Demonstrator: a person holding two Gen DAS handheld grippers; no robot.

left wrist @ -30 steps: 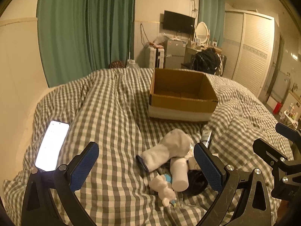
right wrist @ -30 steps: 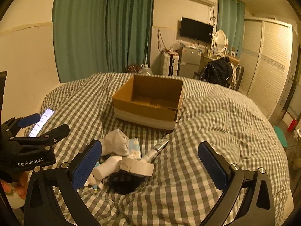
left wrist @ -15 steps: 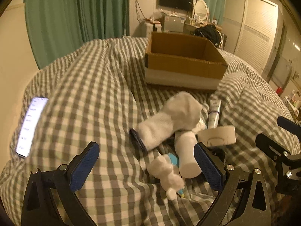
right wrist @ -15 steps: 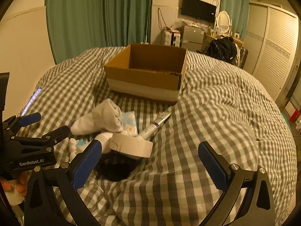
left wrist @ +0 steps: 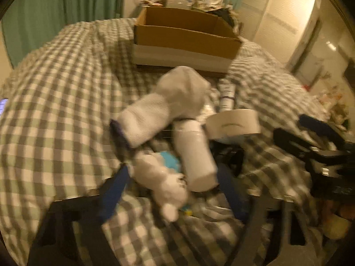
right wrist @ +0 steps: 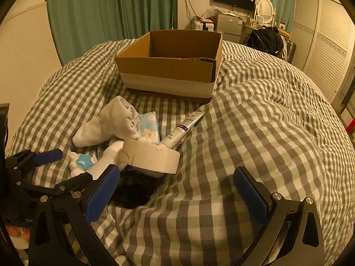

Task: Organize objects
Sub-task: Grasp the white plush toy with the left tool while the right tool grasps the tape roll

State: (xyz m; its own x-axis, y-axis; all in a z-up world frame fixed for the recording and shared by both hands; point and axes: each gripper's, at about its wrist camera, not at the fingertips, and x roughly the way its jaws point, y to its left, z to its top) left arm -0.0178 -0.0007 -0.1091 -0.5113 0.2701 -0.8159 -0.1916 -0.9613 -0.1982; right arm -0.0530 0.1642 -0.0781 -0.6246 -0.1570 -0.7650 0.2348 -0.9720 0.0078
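Observation:
On the checked duvet lies a pile: a white sock (right wrist: 106,124), a tissue pack (right wrist: 148,126), a tube (right wrist: 182,128), a white cardboard ring (right wrist: 150,157), a white bottle (left wrist: 195,155) and a white plush toy (left wrist: 159,181) with a blue star. My left gripper (left wrist: 173,188) is low over the pile and its jaws are closing. The toy and the bottle's end lie between the pads, which do not visibly press; this view is blurred. My right gripper (right wrist: 176,190) stands open over bare duvet, right of the pile. An open cardboard box (right wrist: 168,66) sits behind.
A black item (right wrist: 133,192) lies under the ring, beside my right gripper's left pad. A lit phone (left wrist: 3,105) shows at the duvet's far left edge. Green curtains, a wardrobe and cluttered furniture stand beyond the bed.
Both grippers have come down and tilted toward the pile. The left jaws have narrowed around the toy and bottle. The right jaws stay wide.

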